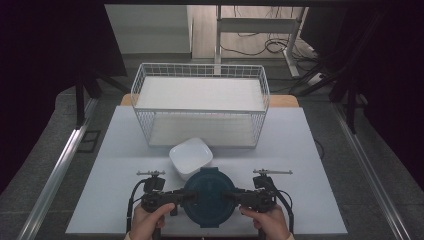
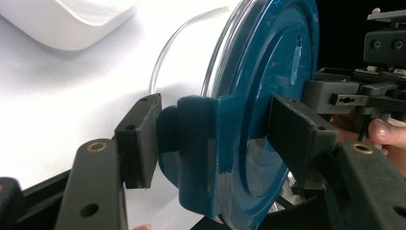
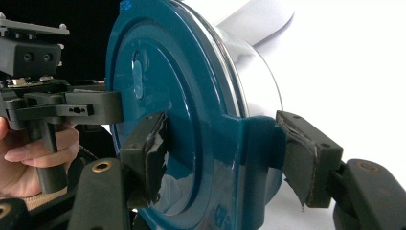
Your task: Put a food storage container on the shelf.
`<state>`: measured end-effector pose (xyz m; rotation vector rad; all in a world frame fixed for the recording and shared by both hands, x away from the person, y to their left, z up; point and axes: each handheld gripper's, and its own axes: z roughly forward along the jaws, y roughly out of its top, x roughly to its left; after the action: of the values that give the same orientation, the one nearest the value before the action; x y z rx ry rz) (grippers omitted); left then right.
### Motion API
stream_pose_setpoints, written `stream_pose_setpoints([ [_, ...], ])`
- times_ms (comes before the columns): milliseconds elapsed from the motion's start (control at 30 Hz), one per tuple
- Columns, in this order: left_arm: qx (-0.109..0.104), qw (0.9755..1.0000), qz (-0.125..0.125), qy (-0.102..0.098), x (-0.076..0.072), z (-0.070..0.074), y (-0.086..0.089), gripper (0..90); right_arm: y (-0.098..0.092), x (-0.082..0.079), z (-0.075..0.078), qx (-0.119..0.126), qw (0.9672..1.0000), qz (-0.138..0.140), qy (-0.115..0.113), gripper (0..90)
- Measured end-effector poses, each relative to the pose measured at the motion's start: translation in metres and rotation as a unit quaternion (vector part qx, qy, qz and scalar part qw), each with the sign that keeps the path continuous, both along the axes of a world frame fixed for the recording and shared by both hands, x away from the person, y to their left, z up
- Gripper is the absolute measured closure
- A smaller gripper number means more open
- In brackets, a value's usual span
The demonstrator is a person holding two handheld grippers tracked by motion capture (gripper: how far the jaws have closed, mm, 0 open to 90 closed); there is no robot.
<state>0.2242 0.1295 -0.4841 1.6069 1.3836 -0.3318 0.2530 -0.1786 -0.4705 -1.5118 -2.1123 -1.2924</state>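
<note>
Container (image 1: 209,196) with a teal lid (image 2: 268,96) sits at the table's (image 1: 300,150) near edge by a white bowl (image 1: 190,156), each gripper's (image 1: 181,196) (image 1: 234,196) half-open jaws clamped on a lid tab; stiff, likely slippery, clear walls possibly breakable, so tabs suit gripping

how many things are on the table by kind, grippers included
grippers: 2, left gripper and right gripper
round container with teal lid: 1
white square bowl: 1
white wire basket: 1
total: 5
</note>
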Motion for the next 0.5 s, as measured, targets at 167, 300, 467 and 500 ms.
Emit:
stream_pose_setpoints([
  [167, -0.003, 1.0000, -0.001, -0.002, 0.004, 0.005, 0.000, 38.3, 0.001, 0.004, 0.008, -0.005, 0.9999, 0.002, -0.010, 36.7],
  [300, 0.001, 1.0000, -0.003, -0.006, 0.008, 0.012, 0.000, 38.3, 0.001, 0.008, 0.013, -0.003, 0.9999, 0.004, -0.012, 36.7],
  [467, 0.001, 1.0000, -0.003, -0.008, 0.013, 0.018, 0.001, 38.2, 0.001, 0.013, 0.020, -0.004, 0.9999, 0.004, -0.015, 36.7],
  [500, 0.001, 1.0000, -0.004, -0.008, 0.014, 0.019, 0.001, 38.2, 0.001, 0.014, 0.021, -0.005, 0.9999, 0.004, -0.015, 36.7],
])
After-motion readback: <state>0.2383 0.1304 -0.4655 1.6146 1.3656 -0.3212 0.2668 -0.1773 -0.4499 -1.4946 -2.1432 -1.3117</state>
